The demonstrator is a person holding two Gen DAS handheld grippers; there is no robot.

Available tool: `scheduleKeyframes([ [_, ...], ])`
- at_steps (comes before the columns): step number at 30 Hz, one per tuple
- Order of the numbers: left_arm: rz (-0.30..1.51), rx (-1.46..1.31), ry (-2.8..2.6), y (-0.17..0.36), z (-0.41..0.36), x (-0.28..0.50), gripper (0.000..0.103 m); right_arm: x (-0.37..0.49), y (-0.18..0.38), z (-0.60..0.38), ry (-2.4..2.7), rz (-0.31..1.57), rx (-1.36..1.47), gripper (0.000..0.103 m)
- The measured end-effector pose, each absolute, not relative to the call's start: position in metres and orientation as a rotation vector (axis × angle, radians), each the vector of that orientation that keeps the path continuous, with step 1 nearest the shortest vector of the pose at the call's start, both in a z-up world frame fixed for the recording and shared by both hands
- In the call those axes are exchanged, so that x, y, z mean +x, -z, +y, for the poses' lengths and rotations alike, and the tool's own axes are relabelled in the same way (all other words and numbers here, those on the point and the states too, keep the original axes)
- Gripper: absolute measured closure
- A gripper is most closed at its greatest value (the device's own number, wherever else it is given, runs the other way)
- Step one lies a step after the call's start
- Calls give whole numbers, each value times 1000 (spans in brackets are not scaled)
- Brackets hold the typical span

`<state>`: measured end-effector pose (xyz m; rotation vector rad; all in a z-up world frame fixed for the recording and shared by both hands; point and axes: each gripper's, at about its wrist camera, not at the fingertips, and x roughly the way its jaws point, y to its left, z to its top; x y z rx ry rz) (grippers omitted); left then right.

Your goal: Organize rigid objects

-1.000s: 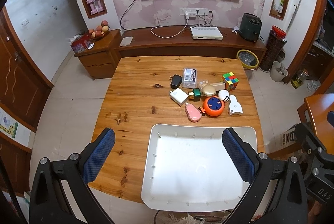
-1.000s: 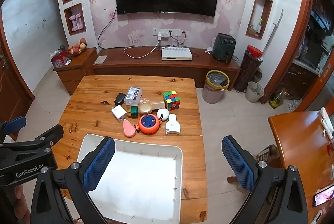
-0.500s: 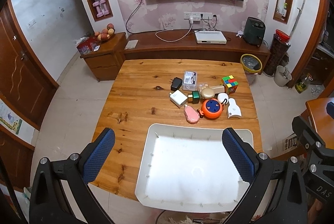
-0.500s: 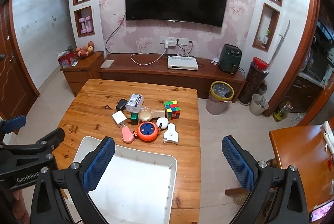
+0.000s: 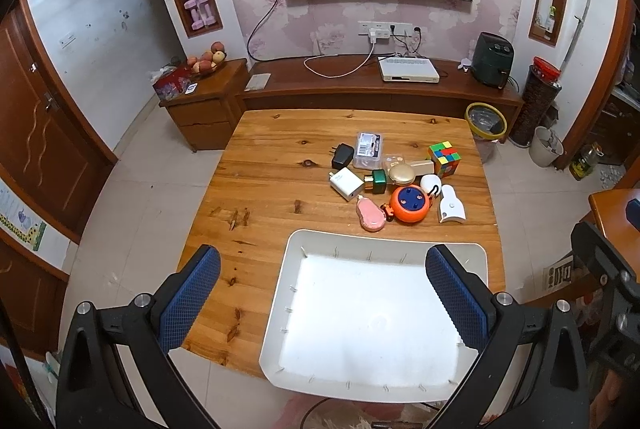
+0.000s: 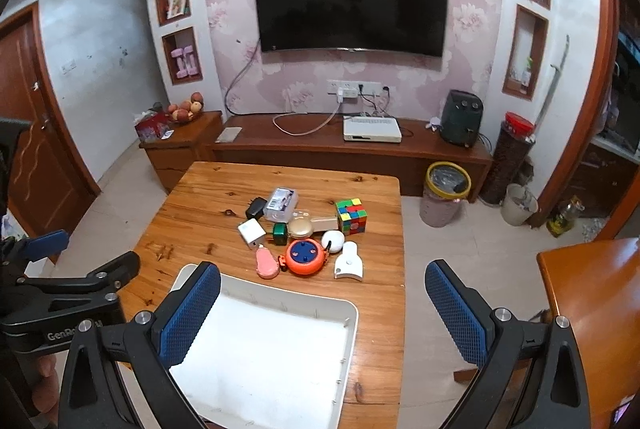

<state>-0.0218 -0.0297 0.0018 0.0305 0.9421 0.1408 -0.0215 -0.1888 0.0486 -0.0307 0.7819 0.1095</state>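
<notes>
— Hovering high, left tool [image 5: 322,299] and right tool [image 6: 322,303] both spread wide, empty. Toys sit clustered on the surface [image 5: 272,165] beyond the white tray [image 5: 280,293].

— Orange reel [image 5: 411,203] looks hard, light, slick; pinch across its rim.

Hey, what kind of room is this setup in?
Most likely a home living room: a large wall-mounted TV hangs over a long low wooden media console, with a fruit bowl on a side cabinet. The wooden table holds small household items and a white tray.
</notes>
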Motion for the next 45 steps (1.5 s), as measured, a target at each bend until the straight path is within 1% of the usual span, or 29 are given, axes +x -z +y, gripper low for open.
scheduleKeyframes([
  [5,959,20,-99,-1,-30,-9,1,-15,-46,-201,-81,801,16,1],
  [9,995,9,-50,-2,-27,16,1,-9,-45,-208,-111,802,81,1],
  [12,1010,7,-49,-2,-19,39,1,2,-41,-211,-100,838,114,1],
  [17,1016,17,-98,4,3,80,1,28,-28,-210,-26,902,109,1],
  [23,1069,12,-106,26,34,127,1,63,-10,-196,38,934,70,1],
  [26,1109,63,-94,47,40,154,1,85,3,-188,58,955,52,1],
  [29,1180,154,-28,82,35,185,1,110,21,-180,58,987,47,1],
  [33,1316,194,47,132,28,216,1,152,59,-175,81,1084,69,1],
  [36,1396,177,76,168,22,237,1,179,91,-175,82,1173,153,1],
  [41,1438,259,152,212,3,271,1,207,139,-166,98,1280,258,1],
  [45,1459,333,215,233,-8,286,1,224,170,-165,117,1352,345,1],
])
